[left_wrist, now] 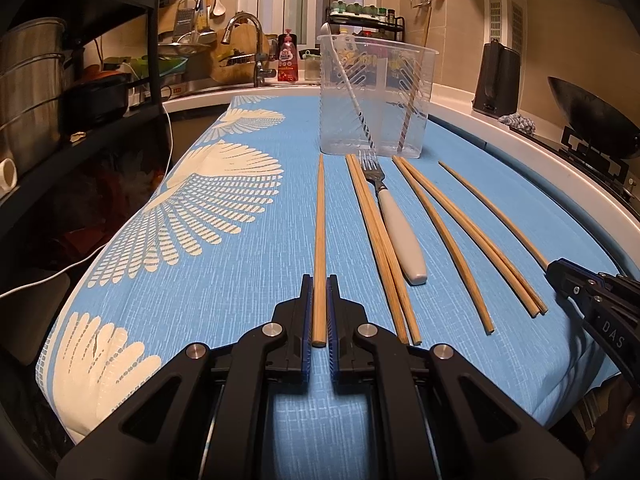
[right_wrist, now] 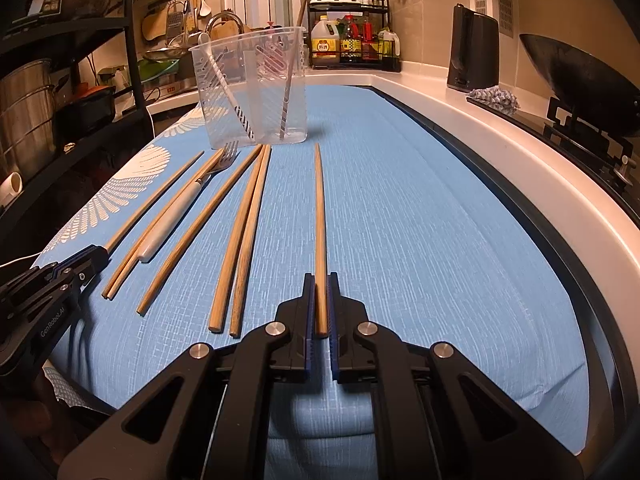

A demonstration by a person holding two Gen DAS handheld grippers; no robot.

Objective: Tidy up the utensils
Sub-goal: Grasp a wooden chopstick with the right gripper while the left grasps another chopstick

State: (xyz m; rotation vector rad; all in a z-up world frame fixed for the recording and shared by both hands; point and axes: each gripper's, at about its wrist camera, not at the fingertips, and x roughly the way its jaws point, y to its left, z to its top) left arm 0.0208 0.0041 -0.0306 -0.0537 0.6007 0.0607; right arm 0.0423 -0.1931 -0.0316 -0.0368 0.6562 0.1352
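Observation:
Several wooden chopsticks and a white-handled fork (left_wrist: pixel 396 236) lie in a row on the blue cloth (left_wrist: pixel 240 264). My left gripper (left_wrist: pixel 319 280) is shut on the leftmost chopstick (left_wrist: pixel 320 220) near its thick end. My right gripper (right_wrist: pixel 320 278) is shut on the rightmost chopstick (right_wrist: pixel 319 220) near its thick end. Each chopstick points toward a clear plastic holder (left_wrist: pixel 374 96) at the far end, which holds a white spoon (left_wrist: pixel 348 80) and a chopstick. The fork (right_wrist: pixel 188 196) and holder (right_wrist: pixel 252 88) also show in the right wrist view.
A black shelf with steel pots (left_wrist: pixel 32 80) stands at left. A sink and tap (left_wrist: pixel 248 40) are behind the holder. A black kettle (right_wrist: pixel 474 52), a wok (right_wrist: pixel 576 80) and a spice rack (right_wrist: pixel 352 40) line the white counter at right.

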